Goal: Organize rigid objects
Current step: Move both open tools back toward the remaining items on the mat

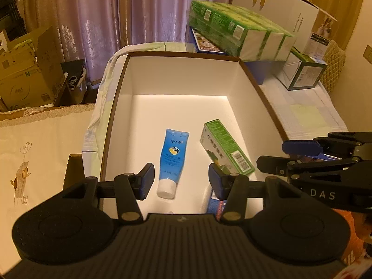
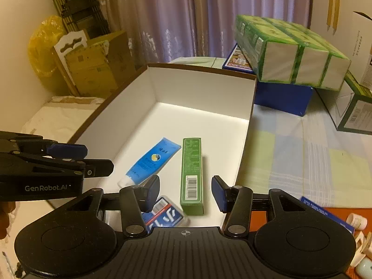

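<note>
**A:** What is the biggest thing here?

**B:** A large white box with a brown rim (image 1: 116, 88), open at the top, standing on a patchwork cloth (image 2: 302, 153). Behind it sits a wrapped green bundle of tissue packs (image 2: 290, 53) on a blue carton (image 2: 283, 97).

**A:** What lies in the box?

**B:** Three things near the front wall. A green carton (image 2: 191, 174) lies flat, its long axis running from the front wall toward the back, barcode end nearest the cameras. Just beside it, a blue tube (image 1: 172, 160) lies with its white cap toward the front and its crimped end toward the back, slightly slanted. A smaller blue and red packet (image 2: 165, 215) lies at the front, partly hidden by a finger.

**A:** And the tools?

**B:** The left gripper (image 1: 181, 179) hovers above the tube, fingers apart, holding nothing. The right gripper (image 2: 186, 191) hovers over the carton's barcode end, fingers also spread and empty.

**A:** What is the step, as you judge it?

**B:** Probably fetching the next loose item; a small white bottle (image 2: 357, 220) and other things lie outside at the right. To do it well, I would lift each gripper above the rim first, close across an item's narrow width, and lay it parallel to the carton so the row stays tidy.
</note>
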The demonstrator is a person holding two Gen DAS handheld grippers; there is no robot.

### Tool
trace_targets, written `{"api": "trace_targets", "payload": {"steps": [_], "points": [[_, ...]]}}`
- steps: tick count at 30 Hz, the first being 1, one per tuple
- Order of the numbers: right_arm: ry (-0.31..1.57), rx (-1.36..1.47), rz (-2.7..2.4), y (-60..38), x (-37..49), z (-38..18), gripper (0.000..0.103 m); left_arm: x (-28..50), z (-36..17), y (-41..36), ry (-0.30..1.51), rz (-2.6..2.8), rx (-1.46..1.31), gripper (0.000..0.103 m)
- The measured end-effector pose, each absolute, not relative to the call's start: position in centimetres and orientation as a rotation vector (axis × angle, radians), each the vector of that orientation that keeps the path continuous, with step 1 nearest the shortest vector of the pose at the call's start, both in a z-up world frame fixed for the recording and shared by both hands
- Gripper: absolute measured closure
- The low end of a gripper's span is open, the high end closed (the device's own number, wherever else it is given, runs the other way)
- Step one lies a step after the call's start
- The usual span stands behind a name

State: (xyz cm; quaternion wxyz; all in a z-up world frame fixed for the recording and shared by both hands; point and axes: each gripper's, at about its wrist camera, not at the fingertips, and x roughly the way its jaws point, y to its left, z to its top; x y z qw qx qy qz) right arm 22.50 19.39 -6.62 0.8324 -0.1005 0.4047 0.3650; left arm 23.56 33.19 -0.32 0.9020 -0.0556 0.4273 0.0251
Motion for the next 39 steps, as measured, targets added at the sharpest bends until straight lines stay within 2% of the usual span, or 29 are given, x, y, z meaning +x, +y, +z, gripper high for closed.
{"api": "trace_targets", "payload": {"steps": [21,39], "points": [[0.825,-0.133,0.812,11.1,18.2,-4.2,0.055,17.4,1.5,26.9,0.861,0.054,-0.154,0.056],[0.857,-0.096,0.784,1.3,17.7,-4.4,0.055,16.2,0.8,16.7,0.900,-0.036,-0.154,0.056]]}}
